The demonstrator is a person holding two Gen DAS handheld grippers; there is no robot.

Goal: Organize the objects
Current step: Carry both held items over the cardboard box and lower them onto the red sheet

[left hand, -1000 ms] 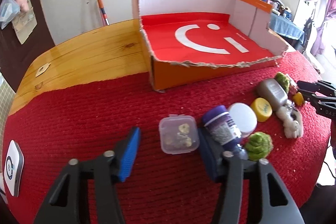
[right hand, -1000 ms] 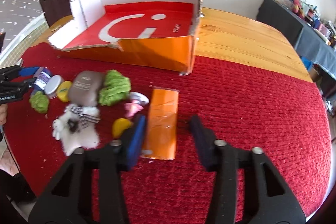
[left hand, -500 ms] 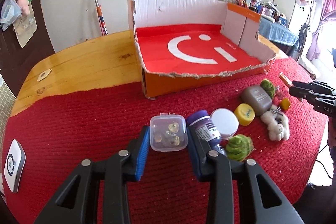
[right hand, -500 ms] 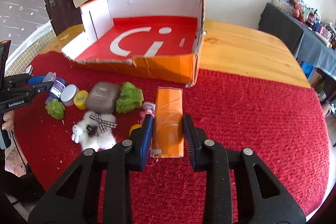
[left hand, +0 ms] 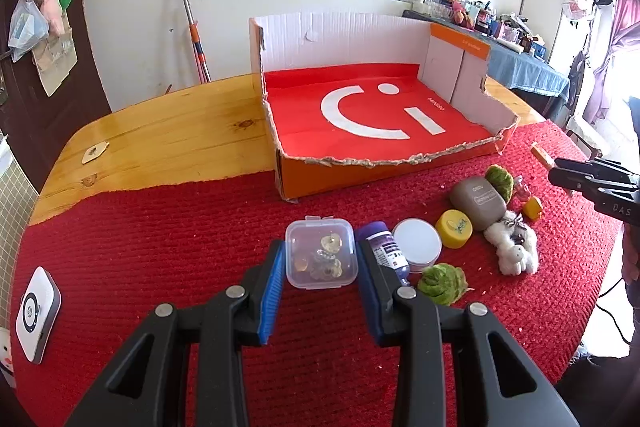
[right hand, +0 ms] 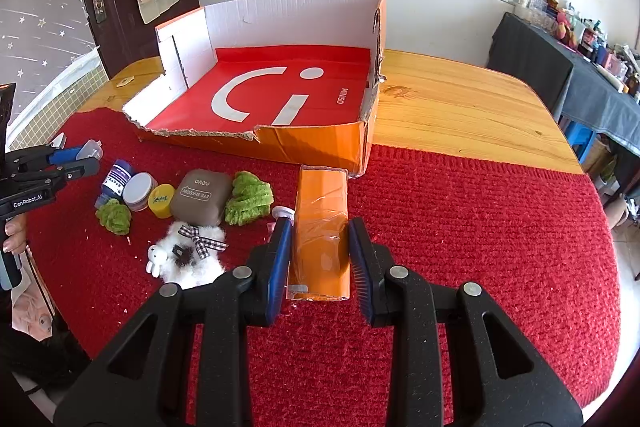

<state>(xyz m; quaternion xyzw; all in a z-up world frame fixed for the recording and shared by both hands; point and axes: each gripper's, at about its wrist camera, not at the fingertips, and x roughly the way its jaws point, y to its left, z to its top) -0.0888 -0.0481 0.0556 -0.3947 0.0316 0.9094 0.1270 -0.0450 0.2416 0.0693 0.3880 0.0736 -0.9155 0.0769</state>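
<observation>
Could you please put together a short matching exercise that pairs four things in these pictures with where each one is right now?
Things:
1. clear plastic case
2. orange packet
3. cardboard box
4. white device

Places:
A. far left edge of the red cloth
B. clamped in the right gripper
C. empty, behind the loose items
D. clamped in the left gripper

Pairs: 1-D, 2-B, 3-C, 4-A

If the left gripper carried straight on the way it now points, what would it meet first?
Probably the torn front wall of the orange cardboard box, beyond the clear plastic container its jaws hold; only red cloth lies between, though depth is unclear.
</observation>
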